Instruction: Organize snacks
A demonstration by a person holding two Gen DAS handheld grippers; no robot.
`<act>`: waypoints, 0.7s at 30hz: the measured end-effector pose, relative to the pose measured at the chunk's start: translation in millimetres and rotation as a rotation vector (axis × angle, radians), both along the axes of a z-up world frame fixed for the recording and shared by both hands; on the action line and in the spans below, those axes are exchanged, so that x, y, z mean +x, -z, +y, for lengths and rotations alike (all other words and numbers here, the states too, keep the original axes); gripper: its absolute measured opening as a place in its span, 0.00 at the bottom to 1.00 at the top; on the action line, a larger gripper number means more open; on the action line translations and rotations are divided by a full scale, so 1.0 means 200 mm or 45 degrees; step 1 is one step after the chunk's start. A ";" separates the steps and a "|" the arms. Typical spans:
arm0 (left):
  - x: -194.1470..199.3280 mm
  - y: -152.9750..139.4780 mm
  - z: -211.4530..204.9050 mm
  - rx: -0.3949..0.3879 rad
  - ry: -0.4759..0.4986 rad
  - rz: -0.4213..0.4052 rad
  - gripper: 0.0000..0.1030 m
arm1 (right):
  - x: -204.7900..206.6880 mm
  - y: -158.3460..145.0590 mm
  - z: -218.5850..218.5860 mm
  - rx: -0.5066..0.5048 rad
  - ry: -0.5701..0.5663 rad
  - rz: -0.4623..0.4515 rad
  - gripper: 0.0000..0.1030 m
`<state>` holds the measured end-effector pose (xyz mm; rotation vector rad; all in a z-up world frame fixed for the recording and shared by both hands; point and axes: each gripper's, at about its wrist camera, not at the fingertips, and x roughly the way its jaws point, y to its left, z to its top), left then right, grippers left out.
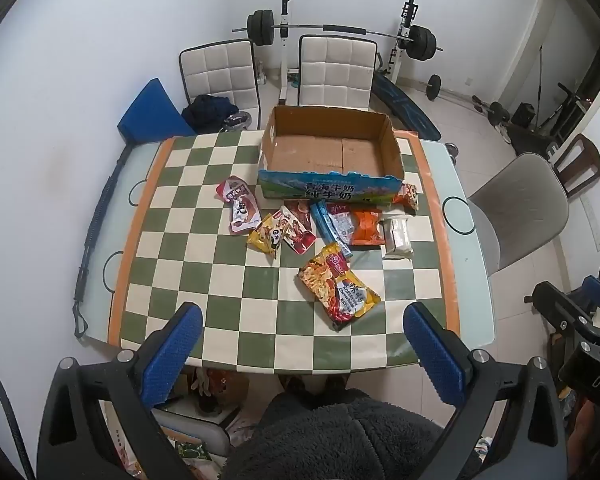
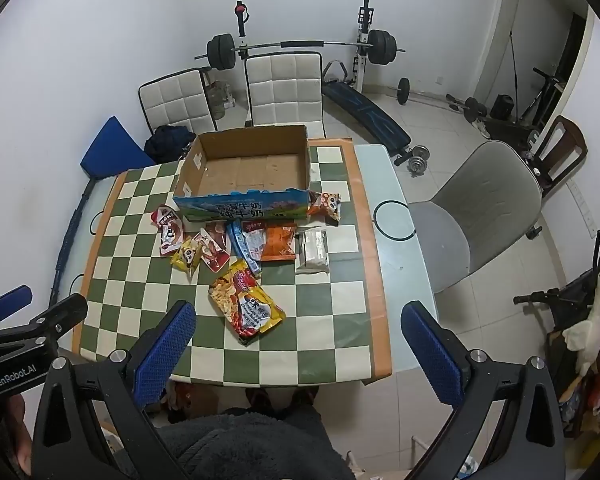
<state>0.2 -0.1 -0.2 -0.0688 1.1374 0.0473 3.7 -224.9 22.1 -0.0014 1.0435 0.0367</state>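
Counter has a green-checked cloth; open cardboard box at far centre, snack packets scattered just in front, noodle pack nearest.

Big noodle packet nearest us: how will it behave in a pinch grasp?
The noodle packet looks like crinkly glossy film, so probably slippery and floppy at the edges. It lies flat on the checkered tablecloth, so likely light. Contents probably crush if squeezed hard.
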 end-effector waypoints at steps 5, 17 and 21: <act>0.01 0.00 0.00 0.001 -0.002 -0.009 1.00 | 0.00 0.00 0.00 0.001 0.000 -0.009 1.00; 0.02 -0.02 -0.04 0.010 -0.001 -0.030 1.00 | 0.00 0.00 0.01 0.001 -0.003 -0.008 1.00; 0.04 -0.04 -0.02 0.009 -0.002 -0.030 1.00 | 0.00 -0.01 0.01 0.002 0.000 -0.008 1.00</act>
